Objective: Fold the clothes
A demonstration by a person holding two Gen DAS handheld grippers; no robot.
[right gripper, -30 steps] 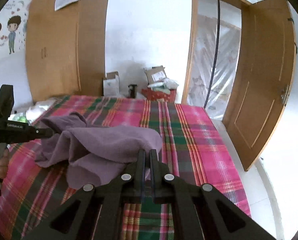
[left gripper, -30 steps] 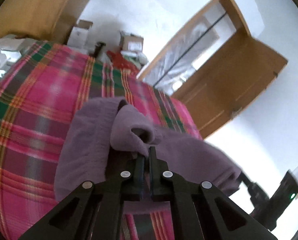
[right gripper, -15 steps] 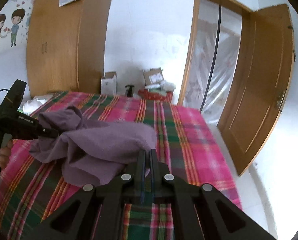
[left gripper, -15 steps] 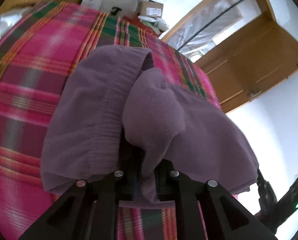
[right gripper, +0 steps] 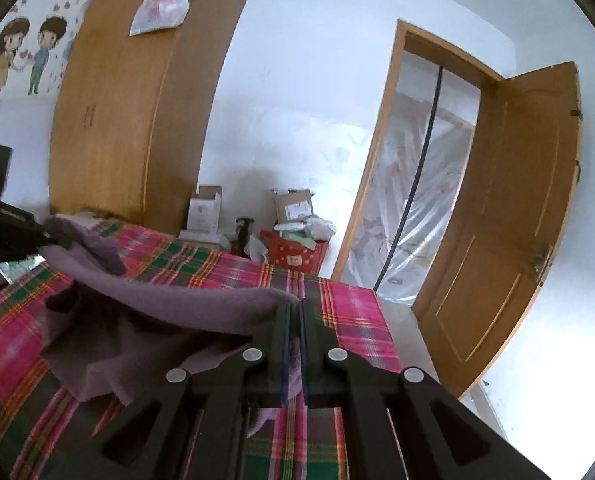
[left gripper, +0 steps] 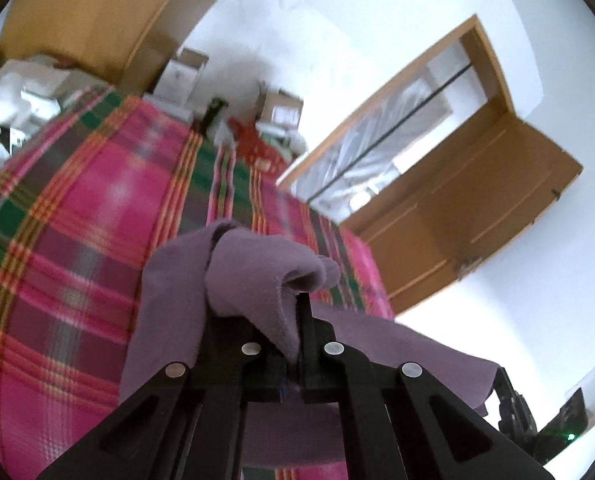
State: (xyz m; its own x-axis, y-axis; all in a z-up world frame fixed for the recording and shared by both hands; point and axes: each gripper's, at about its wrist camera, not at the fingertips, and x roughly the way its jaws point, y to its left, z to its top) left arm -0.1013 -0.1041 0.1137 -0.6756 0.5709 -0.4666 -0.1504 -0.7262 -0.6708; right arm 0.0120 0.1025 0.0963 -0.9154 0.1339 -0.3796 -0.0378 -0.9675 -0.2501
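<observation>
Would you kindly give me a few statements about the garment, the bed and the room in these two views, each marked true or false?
1. Both the left hand-held gripper and the right hand-held gripper are shut on the purple garment. True.
2. The bedcover is plain white. False: it is pink, green and orange plaid.
3. The wooden door stands open. True.
4. The garment lies folded flat on the bed. False: it hangs bunched between the two grippers.
5. The red box sits on top of the wardrobe. False: it sits low by the wall beyond the bed.

White walls (right gripper: 317, 80), wooden wardrobe (right gripper: 137, 120), open wooden door (right gripper: 509, 216), plaid-covered bed (left gripper: 77, 240), cardboard boxes (right gripper: 293, 208).
</observation>
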